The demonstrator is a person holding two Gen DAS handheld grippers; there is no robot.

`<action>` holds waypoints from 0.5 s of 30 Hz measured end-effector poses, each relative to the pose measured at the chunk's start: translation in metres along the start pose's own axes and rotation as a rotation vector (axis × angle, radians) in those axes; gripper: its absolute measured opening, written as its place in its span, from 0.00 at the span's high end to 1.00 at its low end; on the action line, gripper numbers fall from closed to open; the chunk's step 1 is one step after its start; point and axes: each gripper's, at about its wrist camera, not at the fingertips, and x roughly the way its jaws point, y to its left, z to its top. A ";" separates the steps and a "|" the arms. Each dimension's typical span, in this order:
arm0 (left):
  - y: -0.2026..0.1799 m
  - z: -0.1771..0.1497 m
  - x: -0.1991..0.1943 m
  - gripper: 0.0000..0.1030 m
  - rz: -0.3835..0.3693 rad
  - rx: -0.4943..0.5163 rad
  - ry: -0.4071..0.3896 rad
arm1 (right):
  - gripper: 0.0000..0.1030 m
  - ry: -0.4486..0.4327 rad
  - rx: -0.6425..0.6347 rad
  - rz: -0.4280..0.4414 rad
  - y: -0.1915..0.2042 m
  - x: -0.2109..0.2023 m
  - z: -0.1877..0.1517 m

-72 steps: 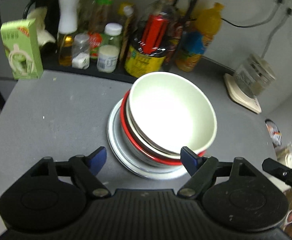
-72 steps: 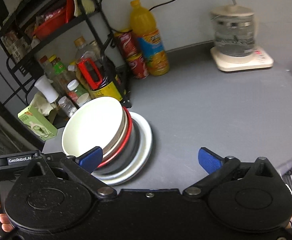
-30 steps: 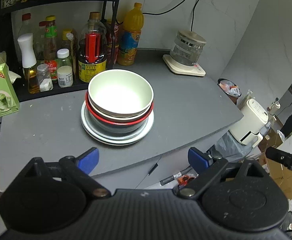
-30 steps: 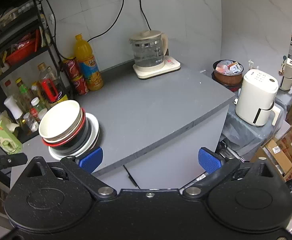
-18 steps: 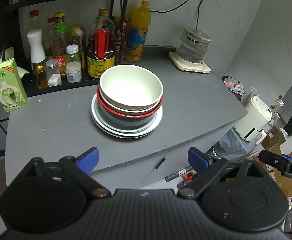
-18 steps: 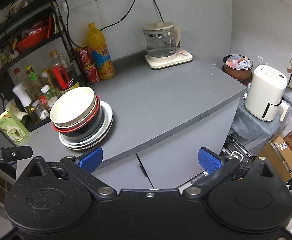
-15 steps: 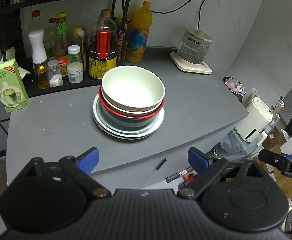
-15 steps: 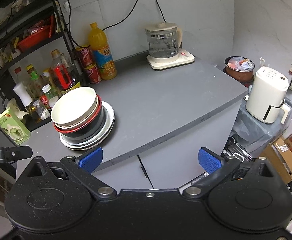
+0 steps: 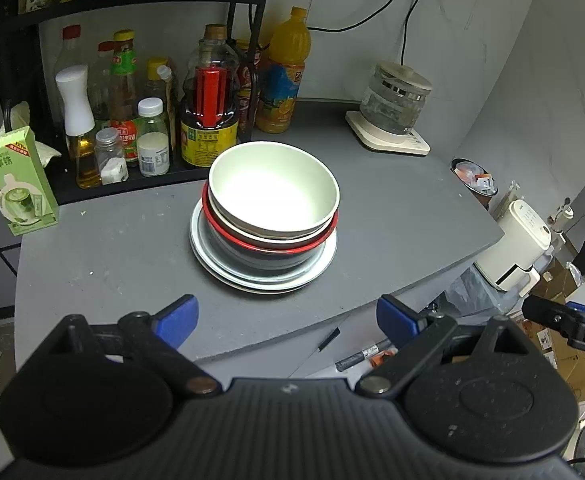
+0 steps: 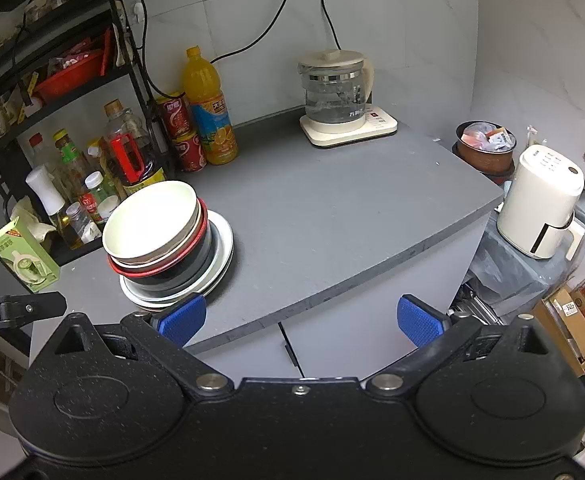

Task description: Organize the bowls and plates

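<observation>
Bowl stack (image 9: 273,204) sits on plates (image 9: 262,276) mid table (image 9: 392,208); left tool (image 9: 286,318) and right tool (image 10: 298,318) wide open, empty (clear of stack); judged done, retreat without bumping it

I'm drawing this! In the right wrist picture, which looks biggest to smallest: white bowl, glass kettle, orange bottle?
1. white bowl
2. glass kettle
3. orange bottle
The bowl sits nearer the camera, so its real size may differ.
</observation>
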 end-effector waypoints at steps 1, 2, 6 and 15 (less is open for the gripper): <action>0.001 0.000 0.001 0.08 0.000 0.000 0.002 | 0.00 0.000 -0.002 0.003 0.000 0.000 0.001; 0.002 0.001 0.002 0.08 0.005 0.003 0.003 | 0.00 0.000 -0.003 0.005 0.001 0.000 0.001; 0.004 0.003 0.005 0.08 0.014 0.009 0.001 | 0.00 -0.002 -0.010 0.006 0.004 0.002 0.004; 0.007 0.008 0.008 0.08 0.012 0.010 -0.004 | 0.00 0.009 -0.010 0.015 0.006 0.007 0.005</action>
